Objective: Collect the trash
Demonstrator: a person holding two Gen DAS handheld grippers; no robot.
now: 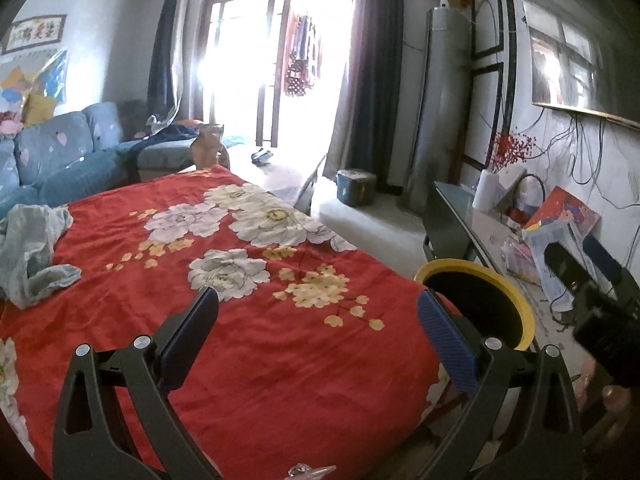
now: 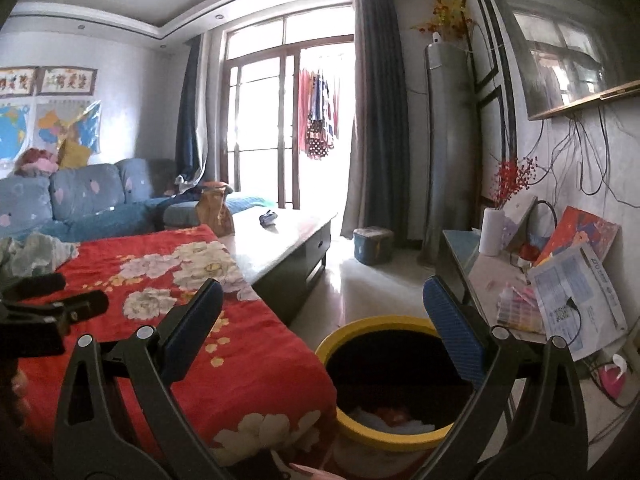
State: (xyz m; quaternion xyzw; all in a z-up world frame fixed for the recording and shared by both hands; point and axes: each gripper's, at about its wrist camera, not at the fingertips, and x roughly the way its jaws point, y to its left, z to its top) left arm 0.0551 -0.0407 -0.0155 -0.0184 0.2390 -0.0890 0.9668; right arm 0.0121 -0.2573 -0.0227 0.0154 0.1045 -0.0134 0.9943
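A yellow-rimmed bin with a black liner (image 2: pixel 394 380) stands on the floor beside the red floral cloth (image 2: pixel 168 308); white and red scraps lie at its bottom. My right gripper (image 2: pixel 320 300) is open and empty, just above the bin's rim. My left gripper (image 1: pixel 316 312) is open and empty over the red cloth (image 1: pixel 248 320); the bin (image 1: pixel 480 304) shows behind its right finger. A crumpled pale green cloth (image 1: pixel 28 252) lies at the cloth's far left edge. The right gripper's body (image 1: pixel 600 320) shows at the right of the left wrist view.
A low coffee table (image 2: pixel 288 236) stands beyond the red cloth. A blue sofa (image 2: pixel 80 200) is at the left. A side table (image 2: pixel 500 280) with papers, a vase and boxes runs along the right wall. A small dark stool (image 2: pixel 372 244) stands near the curtains.
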